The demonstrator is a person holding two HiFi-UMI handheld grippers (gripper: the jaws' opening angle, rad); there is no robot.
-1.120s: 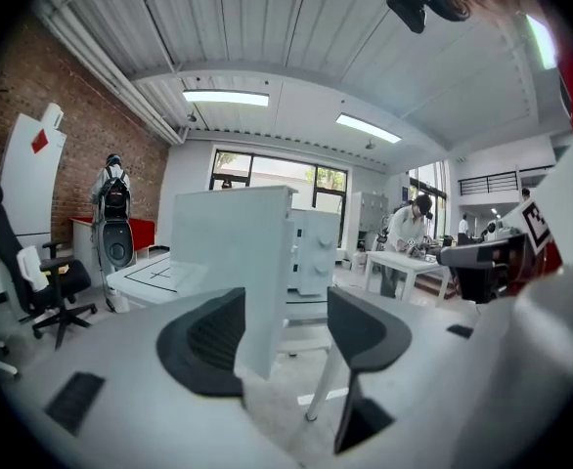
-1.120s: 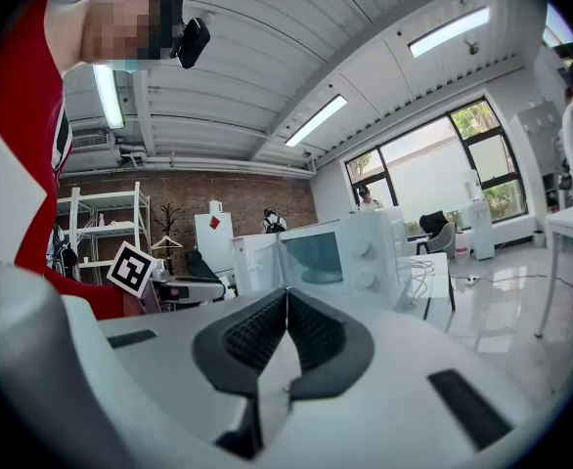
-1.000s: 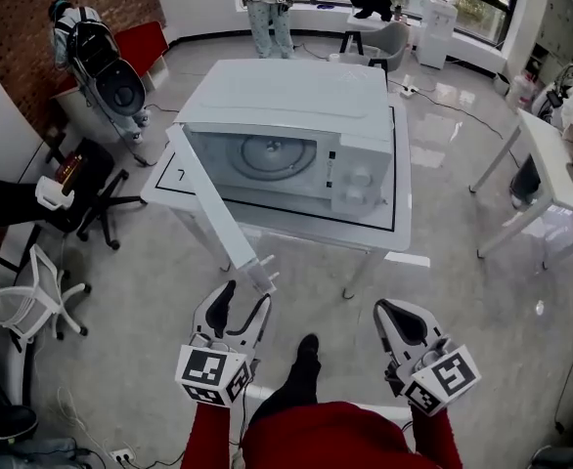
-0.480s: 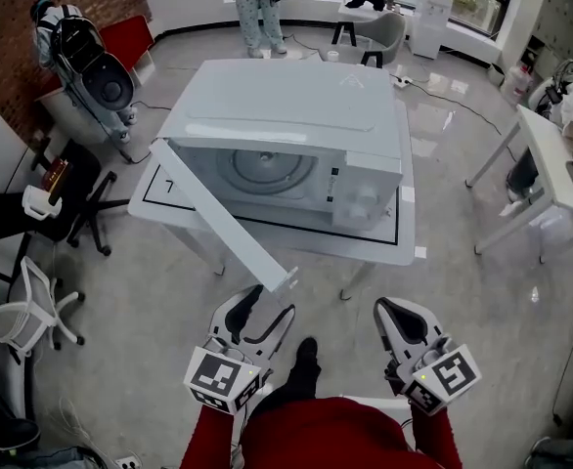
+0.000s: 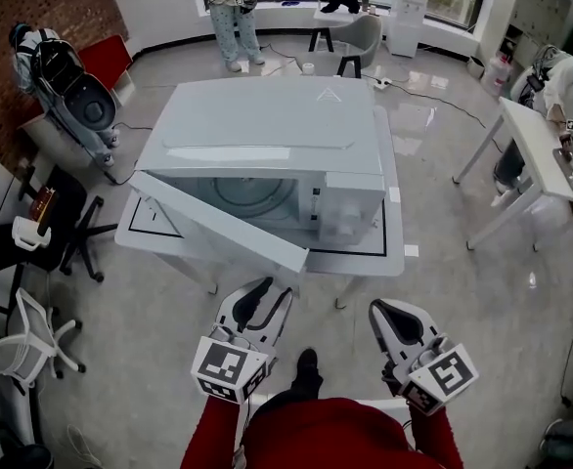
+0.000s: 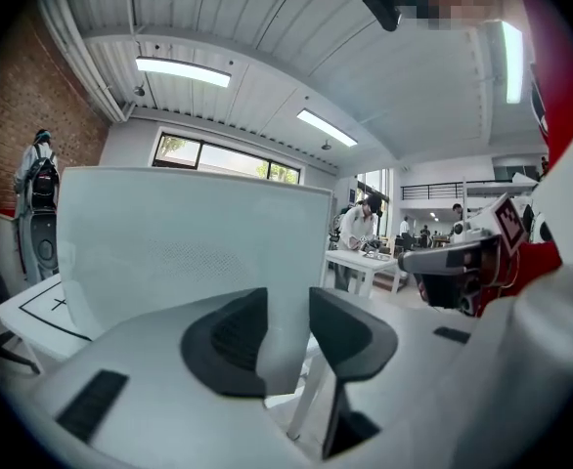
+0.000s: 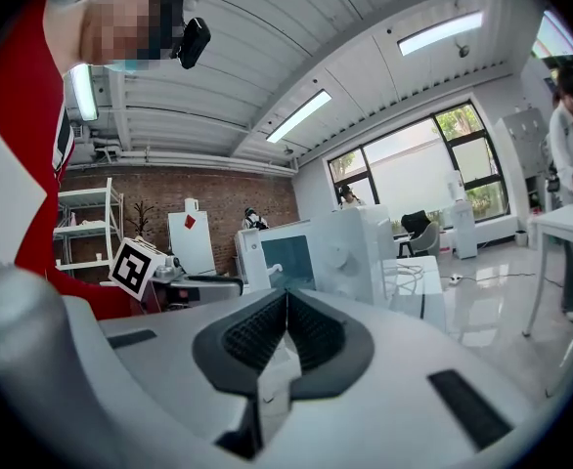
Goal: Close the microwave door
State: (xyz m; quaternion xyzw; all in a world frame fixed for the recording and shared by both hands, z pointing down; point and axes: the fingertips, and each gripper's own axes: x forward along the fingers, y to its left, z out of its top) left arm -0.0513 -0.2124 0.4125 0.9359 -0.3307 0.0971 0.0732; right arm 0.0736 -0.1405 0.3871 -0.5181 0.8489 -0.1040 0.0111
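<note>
While the left gripper sits just short of the table's near edge, its jaws are closing, and in the left gripper view the dark pads still have a clear gap between them. Through that gap I see the pale, frosted panel of the white microwave door. I cannot see either pad pressing on it, so I read this tool as not gripping anything.

From the head view, the boxy white microwave oven stands on a white square table with a black outline. Its door is hinged at the left and stands partly open, slanting out from the cavity. The free edge points toward me and ends just beyond the left gripper's tips. The round turntable shows inside behind the door, and the control panel sits on the right of the front face.

The right gripper is lower right, well apart from the door and off the table. Its own view shows the ribbed pads pinched together at the tips with nothing between them. That view also catches the microwave side-on in the middle distance.

My red sleeves fill the bottom of the head view, with a black shoe on the grey floor between the two tools. A second white table stands to the right.
</note>
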